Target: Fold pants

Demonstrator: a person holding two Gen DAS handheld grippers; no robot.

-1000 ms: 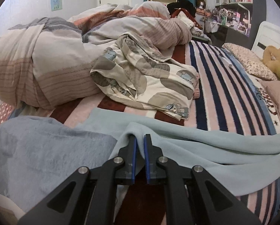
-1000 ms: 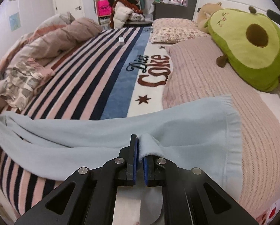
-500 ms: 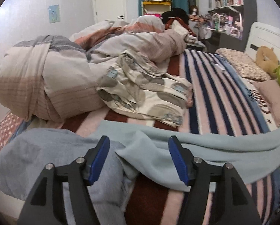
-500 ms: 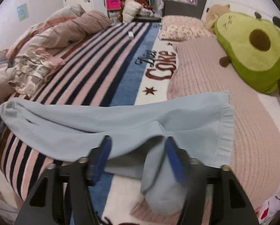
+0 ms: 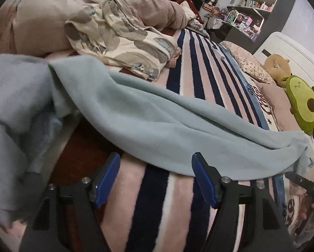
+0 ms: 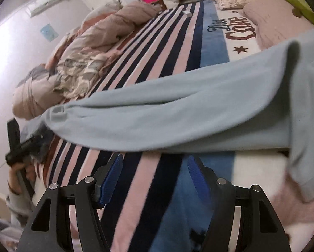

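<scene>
Light blue pants (image 5: 157, 126) lie stretched across the striped bed, folded lengthwise; they also show in the right wrist view (image 6: 178, 115). My left gripper (image 5: 156, 178) is open and empty, just in front of the pants' near edge. My right gripper (image 6: 155, 174) is open and empty, just in front of the pants' near edge, with the waistband end (image 6: 304, 147) to its right. Each gripper shows at the edge of the other's view.
A grey-blue garment (image 5: 14, 115) lies at the left end of the pants. A patterned garment (image 5: 123, 42) and bunched duvet (image 6: 106, 37) lie behind. An avocado plush (image 5: 304, 107) and pillows (image 5: 249, 65) sit at the headboard side. The striped blanket (image 5: 199, 69) covers the bed.
Both grippers were shut on the pants' edge a second ago, then opened and let go. Both have since drawn back and tilted, and the pants lie flat on the bed.
</scene>
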